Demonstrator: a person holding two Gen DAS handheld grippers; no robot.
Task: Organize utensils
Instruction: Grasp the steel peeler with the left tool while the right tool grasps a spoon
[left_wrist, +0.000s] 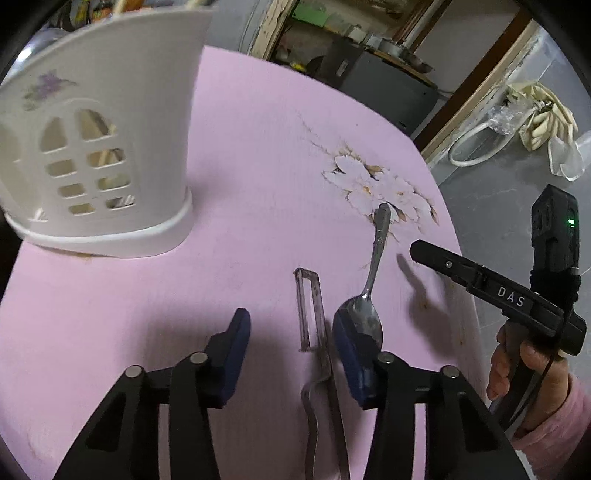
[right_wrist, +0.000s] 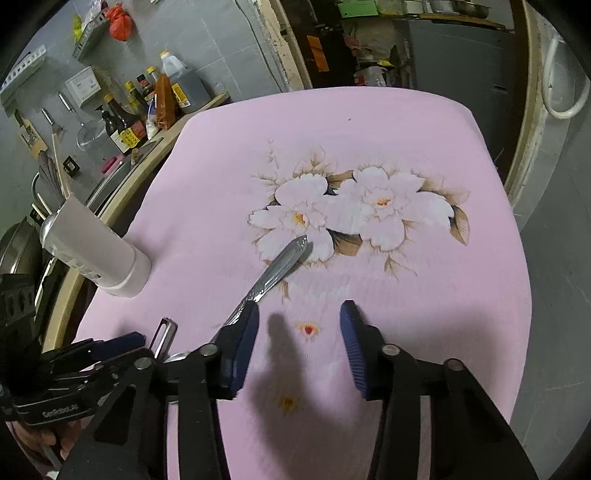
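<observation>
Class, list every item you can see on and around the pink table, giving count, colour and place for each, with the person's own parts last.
Utensil holder: one, white, far left of the table.
Spoon: one, silver, handle tip over the printed flowers.
Peeler: one, metal, left of the spoon.
Table: one, pink with a flower print.
Sauce bottles: several, dark, on the counter behind.
Left gripper: one, black with blue pads, open around the peeler.
Right gripper: one, black with blue pads, open, nothing between.
Hand: one, pink sleeve, holding the right gripper.

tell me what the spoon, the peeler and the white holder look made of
Spoon: polished metal, likely stainless steel, given its bright glints and embossed handle.
Peeler: duller grey metal, thin bent strip, looks worn or stained.
Utensil holder: apparently matte white moulded plastic, with window-shaped cut-outs and a printed purple flower.
</observation>
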